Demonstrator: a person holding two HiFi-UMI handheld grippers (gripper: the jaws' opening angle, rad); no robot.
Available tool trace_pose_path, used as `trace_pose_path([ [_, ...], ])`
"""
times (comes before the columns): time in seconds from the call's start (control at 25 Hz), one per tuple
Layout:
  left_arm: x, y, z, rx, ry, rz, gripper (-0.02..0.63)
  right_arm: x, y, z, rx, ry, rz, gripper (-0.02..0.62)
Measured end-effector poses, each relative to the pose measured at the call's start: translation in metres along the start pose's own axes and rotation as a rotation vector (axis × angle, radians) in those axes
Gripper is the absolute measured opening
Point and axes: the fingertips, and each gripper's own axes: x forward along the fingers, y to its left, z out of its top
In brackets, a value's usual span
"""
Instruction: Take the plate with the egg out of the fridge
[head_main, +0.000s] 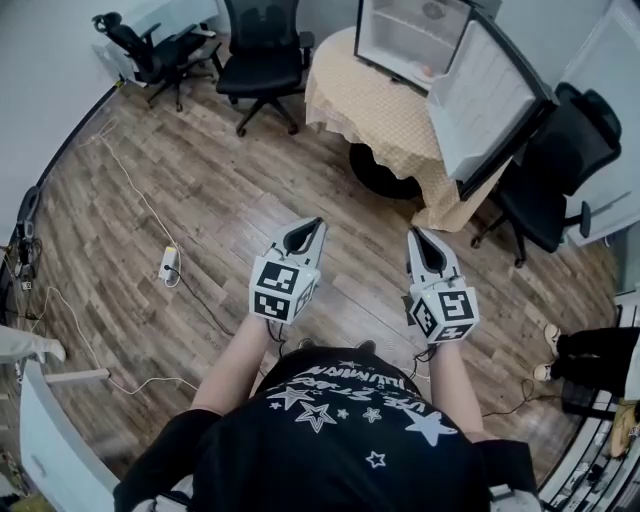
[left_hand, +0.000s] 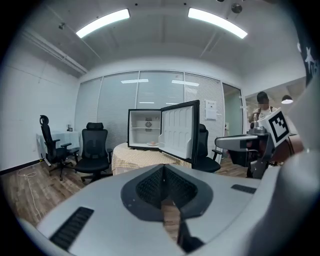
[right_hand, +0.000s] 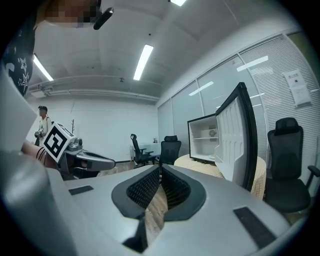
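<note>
Left claw (head_main: 318, 224): pressed together, gripping nothing, hovering well apart from the fridge (head_main: 410, 40)
Right claw (head_main: 414, 234): likewise pressed together, empty, since nothing is within reach
Fridge: sitting on the worktop (head_main: 380, 120), door (head_main: 490, 100) hanging open for access; plate with egg (left_hand: 152, 143) lying on its lower shelf

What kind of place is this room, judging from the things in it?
Probably an office or meeting room. Black swivel chairs stand on a wood floor, a glass wall with blinds closes one side, and an open mini fridge sits on a cloth-covered table.
</note>
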Motion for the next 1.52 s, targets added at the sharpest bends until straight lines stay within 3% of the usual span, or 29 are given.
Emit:
trace_pose_path([
  [0.48, -0.031, 0.017, -0.004, -0.007, -0.026, 0.01, 0.008, -0.003, 0.021, 0.001, 0.008, -0.026, -0.045, 0.037],
  [1.0, -0.051, 0.043, -0.023, -0.028, -0.015, -0.017, 0.008, -0.001, 0.047, -0.023, 0.043, 0.008, -0.096, 0.038],
  [1.28, -0.036, 0.077, -0.026, -0.052, 0.001, 0.062, 0.008, 0.05, 0.019, -0.023, 0.131, -0.018, -0.076, 0.038],
  [1.52, 0.003, 0.115, -0.016, -0.053, 0.019, 0.134, 0.008, 0.118, -0.006, -0.015, 0.092, -0.026, -0.017, 0.038],
])
